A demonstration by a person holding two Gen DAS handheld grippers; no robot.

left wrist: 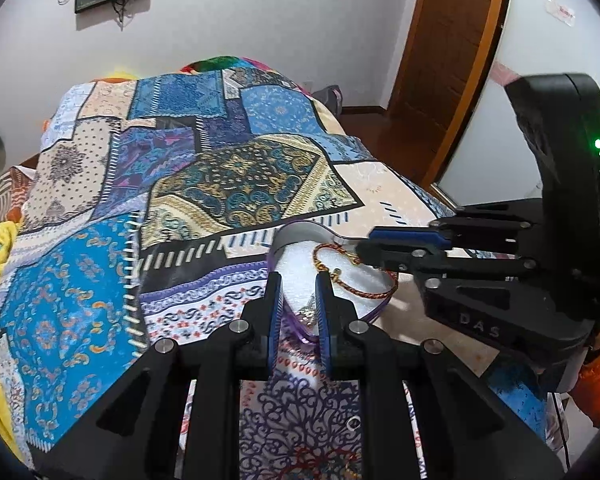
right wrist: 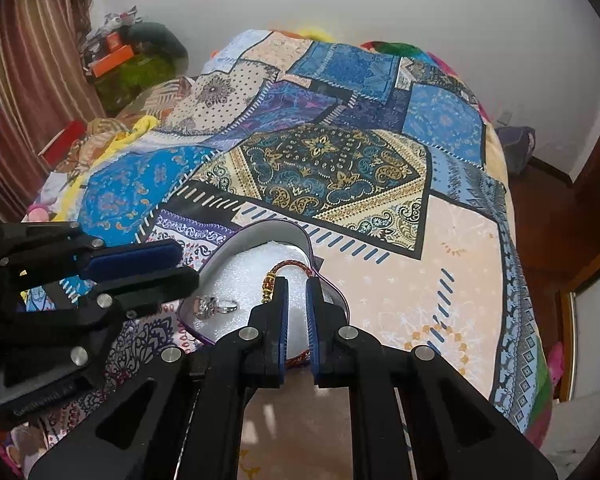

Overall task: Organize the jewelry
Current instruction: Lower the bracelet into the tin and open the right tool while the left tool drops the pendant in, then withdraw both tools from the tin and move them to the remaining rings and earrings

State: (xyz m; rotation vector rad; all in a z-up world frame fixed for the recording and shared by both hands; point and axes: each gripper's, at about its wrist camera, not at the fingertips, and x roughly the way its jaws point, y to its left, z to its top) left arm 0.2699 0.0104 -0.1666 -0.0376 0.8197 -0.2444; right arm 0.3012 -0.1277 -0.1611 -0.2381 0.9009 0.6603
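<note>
Bed (right wrist: 452,264) under a patchwork quilt (left wrist: 236,176). Near its edge, a heart-shaped box (right wrist: 236,248). Off to one side, a red box (right wrist: 62,142).

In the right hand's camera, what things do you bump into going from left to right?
left gripper → silver ring → gold clasp of the braided bracelet → right gripper → peach patch of the bedspread

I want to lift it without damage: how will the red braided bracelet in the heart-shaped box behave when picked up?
The red braided bracelet is probably floppy cord, so it would droop. Its gold clasp end may swing. It looks light on the white foam.
</note>
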